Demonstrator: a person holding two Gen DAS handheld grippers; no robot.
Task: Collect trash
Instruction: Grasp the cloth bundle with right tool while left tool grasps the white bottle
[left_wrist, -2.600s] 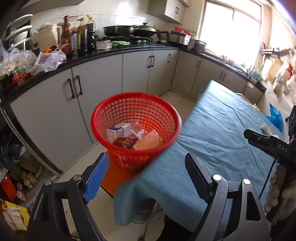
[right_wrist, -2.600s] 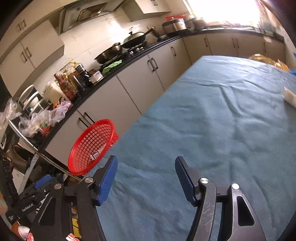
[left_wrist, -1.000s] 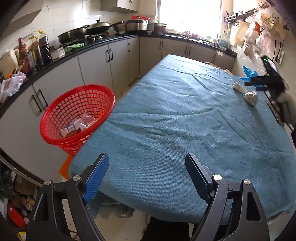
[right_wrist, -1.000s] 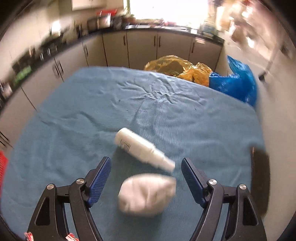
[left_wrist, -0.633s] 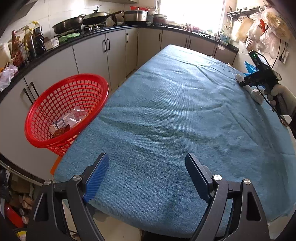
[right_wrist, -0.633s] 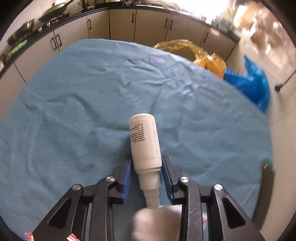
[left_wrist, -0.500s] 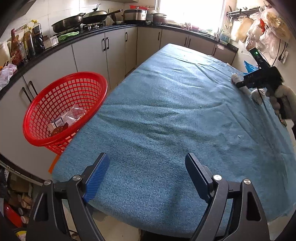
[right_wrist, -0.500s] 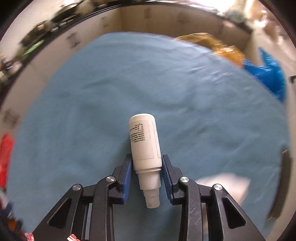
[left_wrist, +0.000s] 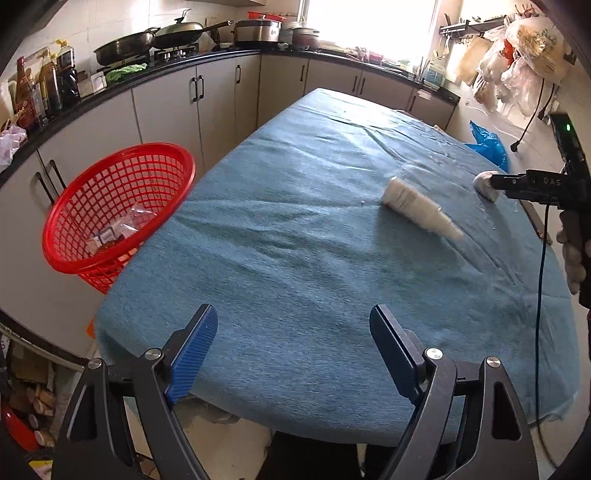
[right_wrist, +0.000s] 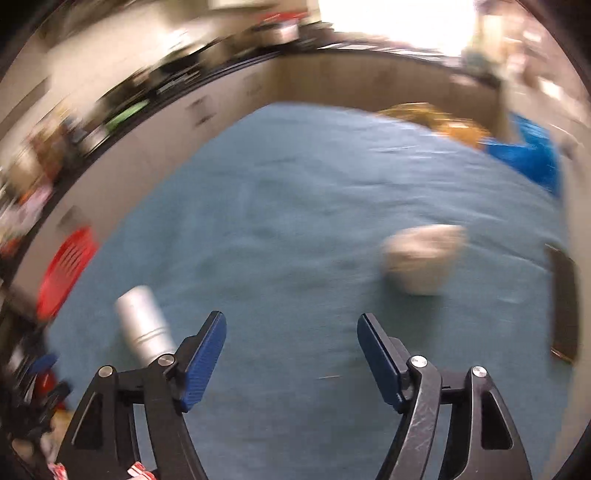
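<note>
The white bottle (left_wrist: 421, 209) lies on its side on the blue cloth of the worktop (left_wrist: 295, 229), well out toward the middle, cap end pointing to the right edge. Half a second ago it sat clamped between the pads of the right tongs (right_wrist: 291, 354); now it is free of them, and in the right wrist view it shows blurred at the lower left (right_wrist: 144, 325), outside the left pad. The right tongs are opening, with only bare cloth between the 2 blue pads. That whole view is smeared by motion, so fine detail there cannot be read.

A crumpled white wad (right_wrist: 423, 258) rests on the cloth ahead and to the right of the right tongs; in the left wrist view it sits just beyond the black tip of the right tool (left_wrist: 485, 184), and whether the 2 touch cannot be told. A gloved hand (left_wrist: 572, 258) grips that tool's handle at the right border.

The left tongs (left_wrist: 293, 349) hang wide over the near edge of the worktop with nothing between the pads, much as in the frames a second back.

The red basket (left_wrist: 122, 206) stands off the left edge of the worktop, beside the grey cabinets (left_wrist: 166, 107), with a few wrappers and small packets (left_wrist: 118, 232) in its bottom, the same load as earlier. The bottle is well apart from it.
</note>
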